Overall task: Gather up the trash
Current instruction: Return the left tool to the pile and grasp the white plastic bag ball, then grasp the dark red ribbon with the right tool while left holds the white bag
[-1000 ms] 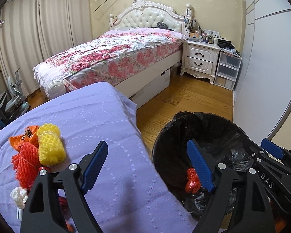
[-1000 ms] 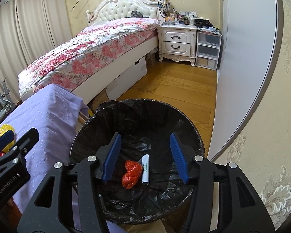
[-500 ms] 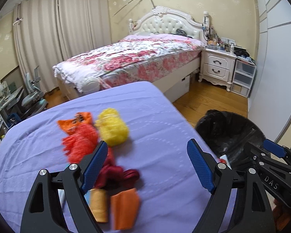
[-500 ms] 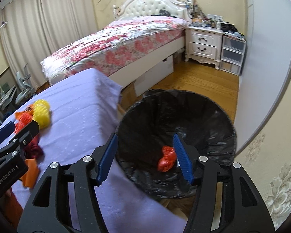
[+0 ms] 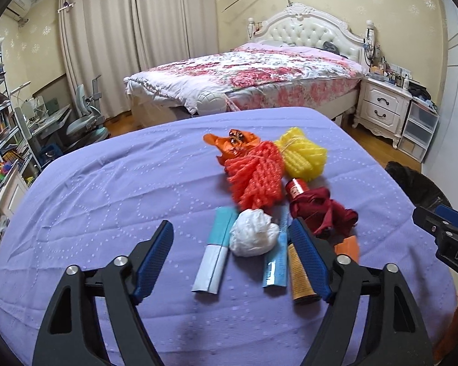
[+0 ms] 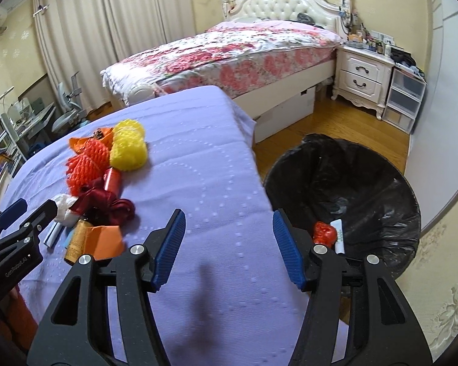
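Trash lies in a heap on the purple tablecloth [image 5: 107,201]: a yellow foam net [image 5: 302,158], an orange-red foam net [image 5: 255,180], a dark red ribbon [image 5: 320,210], a white paper wad [image 5: 253,236], a teal wrapper [image 5: 216,253] and a brown tube [image 5: 300,277]. My left gripper [image 5: 230,225] hovers just short of the wad and the teal wrapper. Its jaws are closing, with the pads touching nothing. My right gripper [image 6: 229,213] is open and empty over the cloth's right edge. The black-lined bin [image 6: 345,189] beside it holds a red wrapper [image 6: 323,233].
A flowered bed [image 5: 253,76] stands beyond the table, with a white nightstand [image 5: 381,106] and plastic drawers [image 5: 418,128] to its right. Wooden floor [image 6: 336,128] runs between bed and bin. A desk chair [image 5: 82,122] and shelves are at the left.
Both grippers have swung left, away from the bin. The left one went from over the bin to over the trash heap; the right one now hangs over the table's edge.
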Demonstrator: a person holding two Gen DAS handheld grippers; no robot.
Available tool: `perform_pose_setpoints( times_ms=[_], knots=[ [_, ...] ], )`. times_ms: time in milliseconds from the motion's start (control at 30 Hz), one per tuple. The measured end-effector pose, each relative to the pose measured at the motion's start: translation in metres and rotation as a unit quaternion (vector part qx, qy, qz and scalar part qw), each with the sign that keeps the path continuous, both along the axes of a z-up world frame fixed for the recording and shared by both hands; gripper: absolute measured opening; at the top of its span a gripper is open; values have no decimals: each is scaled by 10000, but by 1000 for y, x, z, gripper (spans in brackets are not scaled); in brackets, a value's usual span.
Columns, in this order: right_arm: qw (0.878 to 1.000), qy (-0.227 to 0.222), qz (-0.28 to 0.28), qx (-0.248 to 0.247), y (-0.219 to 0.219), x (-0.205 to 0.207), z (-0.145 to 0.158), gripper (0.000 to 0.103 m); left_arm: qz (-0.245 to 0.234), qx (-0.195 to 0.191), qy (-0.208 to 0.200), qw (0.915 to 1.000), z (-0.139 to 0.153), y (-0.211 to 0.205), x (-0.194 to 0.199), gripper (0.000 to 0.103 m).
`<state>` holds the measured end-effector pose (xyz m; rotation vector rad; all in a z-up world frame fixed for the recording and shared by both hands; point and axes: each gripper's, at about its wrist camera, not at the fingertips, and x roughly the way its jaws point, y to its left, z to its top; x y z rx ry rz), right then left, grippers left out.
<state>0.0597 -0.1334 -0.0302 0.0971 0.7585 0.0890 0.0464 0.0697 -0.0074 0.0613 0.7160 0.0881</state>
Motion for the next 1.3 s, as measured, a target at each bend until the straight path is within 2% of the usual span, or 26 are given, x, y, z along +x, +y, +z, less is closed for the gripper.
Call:
perform_pose_setpoints(
  times_ms=[200, 300, 367, 433, 500, 933, 1100, 1167, 1300],
  knots=[
    [9999, 64, 103, -55, 11, 2, -2, 58, -161, -1, 25, 9999, -6, 1, 4, 67],
    [9999, 92, 117, -57, 14, 2, -5, 58, -225, 6, 152, 9996, -13, 1, 11, 57],
    [9998, 106, 129, -52, 15, 2, -7, 58, -342, -234, 301, 9987, -18, 5, 15, 41],
    [9998, 119, 152, -54, 17, 3, -9, 58, -415, -466, 399, 9973, -20, 9, 19, 33],
    [9997, 131, 176, -51, 18, 3, -10, 58, -430, -501, 367, 9971, -19, 10, 16, 30],
    [9978, 33, 662, -15, 52, 2, 0, 58, -363, -512, 104, 9980, -2, 23, -9, 28],
    [9951, -13, 989, -53, 77, 5, 7, 60, -156, -497, 4, 9986, 4, 40, -18, 28],
    [9937, -23, 1116, -85, 87, 7, 8, 66, -46, -501, -17, 9987, 6, 49, -19, 28],
    [9913, 9, 1308, -158, 103, 12, 6, 66, 194, -516, -14, 9985, 5, 68, -19, 28]
  ],
)
